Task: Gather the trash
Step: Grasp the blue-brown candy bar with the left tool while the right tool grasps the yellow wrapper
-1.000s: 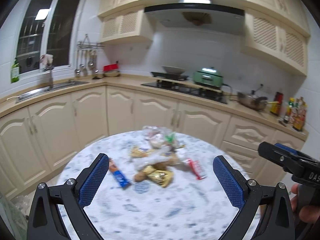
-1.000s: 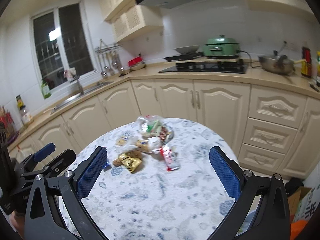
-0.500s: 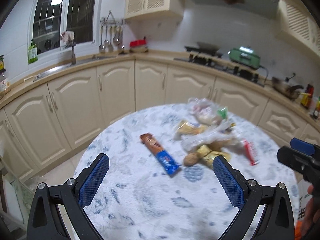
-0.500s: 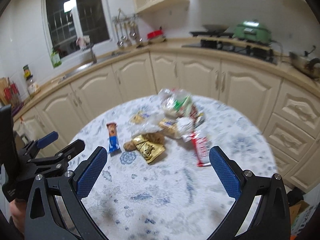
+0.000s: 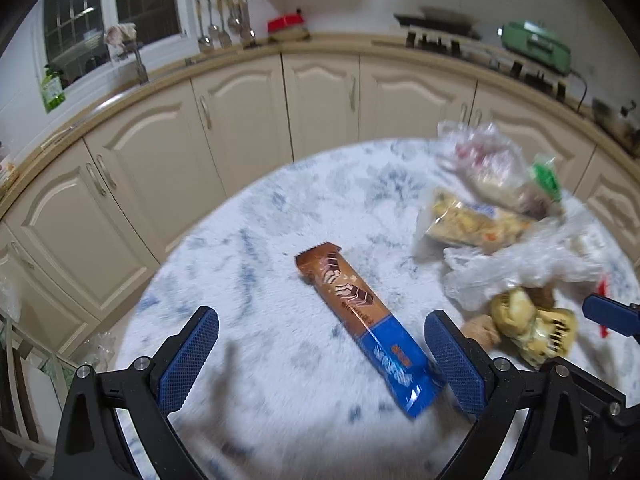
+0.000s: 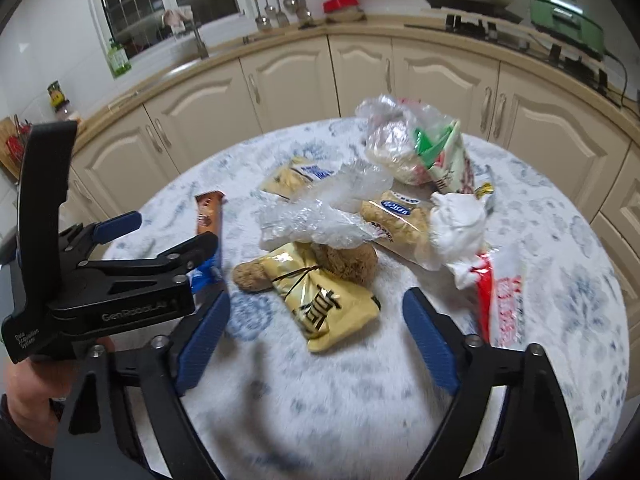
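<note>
Closing left claw over brown-blue wrapper; closing right claw, gold packet apparently unpinched.

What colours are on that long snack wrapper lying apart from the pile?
Snack wrapper: brown and blue, clearest in the left wrist view.

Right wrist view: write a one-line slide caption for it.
Right gripper, jaws closing but empty, nears a yellow snack wrapper among litter on the round table.

Each hand-held gripper was black, with blue textured pads, silver screws and white lettering, perhaps "GenRobot.AI"; a dark sleeve showed.
</note>
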{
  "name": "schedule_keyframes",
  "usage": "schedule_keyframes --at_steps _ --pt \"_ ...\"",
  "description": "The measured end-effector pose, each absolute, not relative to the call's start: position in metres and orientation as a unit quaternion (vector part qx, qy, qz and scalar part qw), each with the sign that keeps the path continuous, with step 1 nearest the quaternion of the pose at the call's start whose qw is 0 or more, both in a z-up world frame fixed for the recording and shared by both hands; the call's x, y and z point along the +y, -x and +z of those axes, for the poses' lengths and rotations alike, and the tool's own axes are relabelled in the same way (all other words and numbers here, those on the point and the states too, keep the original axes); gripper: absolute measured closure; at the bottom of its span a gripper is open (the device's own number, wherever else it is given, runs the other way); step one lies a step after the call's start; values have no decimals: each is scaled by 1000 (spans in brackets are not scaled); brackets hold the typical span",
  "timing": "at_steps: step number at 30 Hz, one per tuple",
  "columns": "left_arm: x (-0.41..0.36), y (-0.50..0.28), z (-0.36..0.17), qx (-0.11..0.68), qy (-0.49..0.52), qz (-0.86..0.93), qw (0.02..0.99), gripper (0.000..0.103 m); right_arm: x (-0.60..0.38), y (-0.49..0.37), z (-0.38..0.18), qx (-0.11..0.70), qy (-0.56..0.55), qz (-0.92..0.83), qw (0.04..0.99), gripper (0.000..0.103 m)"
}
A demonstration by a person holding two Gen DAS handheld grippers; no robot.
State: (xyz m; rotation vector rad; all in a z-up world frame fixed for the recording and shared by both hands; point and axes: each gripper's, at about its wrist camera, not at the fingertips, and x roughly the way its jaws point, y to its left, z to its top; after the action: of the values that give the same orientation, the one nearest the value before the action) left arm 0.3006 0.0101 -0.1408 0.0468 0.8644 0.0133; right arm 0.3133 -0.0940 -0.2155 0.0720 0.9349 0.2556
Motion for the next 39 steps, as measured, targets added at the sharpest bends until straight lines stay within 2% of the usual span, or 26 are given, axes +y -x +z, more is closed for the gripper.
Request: schedule_keyframes --at_steps 2,3,4,5,6,7,9,10,12,14,18,20,22,23,24,25,26,27,28,39 --pt "8 -323 -151 442 -25 1 897 9 -93 -323 -224 459 -30 121 879 29" --pt "11 -330 -149 440 -5 -12 898 17 -91 -326 -228 462 -28 122 878 35" --pt "12 -334 -151 440 -5 -15 898 20 -90 -329 -232 464 -26 122 877 40" --pt "12 -338 -151 439 -5 -22 898 24 -89 -330 -234 465 -25 122 876 41" --pt "11 -343 -151 437 -6 -33 899 34 -86 -330 -236 459 -17 120 880 43" --pt "10 -344 -151 434 -9 -41 900 39 -84 -330 -236 459 -12 119 880 48" --pt "9 -348 -151 431 -11 -62 900 59 -84 -328 -236 457 -11 119 881 54" --pt "8 -351 -151 431 -15 -75 899 64 -84 -326 -236 457 -10 120 881 60" --pt "9 -349 -151 433 -15 -92 897 80 -85 -322 -234 457 -13 124 881 71" --pt "13 -349 -152 437 3 -131 890 87 -86 -313 -233 457 -17 126 880 72" --pt "14 -346 -154 433 -5 -148 889 87 -88 -309 -232 458 -17 127 880 69" --pt "14 -345 -153 430 -7 -143 892 86 -88 -311 -232 456 -15 120 882 58" --pt "7 -347 -153 430 -17 -138 892 82 -89 -319 -234 459 -19 118 880 54" --pt "4 -350 -152 431 -22 -136 892 75 -90 -322 -233 457 -21 120 881 53" --pt "2 -358 -153 431 -27 -134 892 71 -88 -325 -233 455 -22 124 881 53" --pt "-1 -361 -154 429 -30 -138 892 71 -86 -328 -234 459 -19 127 879 56" --pt "-4 -366 -155 426 -36 -141 893 73 -84 -327 -233 458 -14 125 880 61" --pt "-9 -368 -156 426 -38 -142 893 81 -83 -327 -232 458 -12 127 880 71" --pt "-8 -372 -157 429 -32 -150 890 87 -82 -325 -232 458 -14 130 879 71" --pt "13 -342 -159 419 14 -161 894 88 -102 -269 -222 444 -64 127 885 72"
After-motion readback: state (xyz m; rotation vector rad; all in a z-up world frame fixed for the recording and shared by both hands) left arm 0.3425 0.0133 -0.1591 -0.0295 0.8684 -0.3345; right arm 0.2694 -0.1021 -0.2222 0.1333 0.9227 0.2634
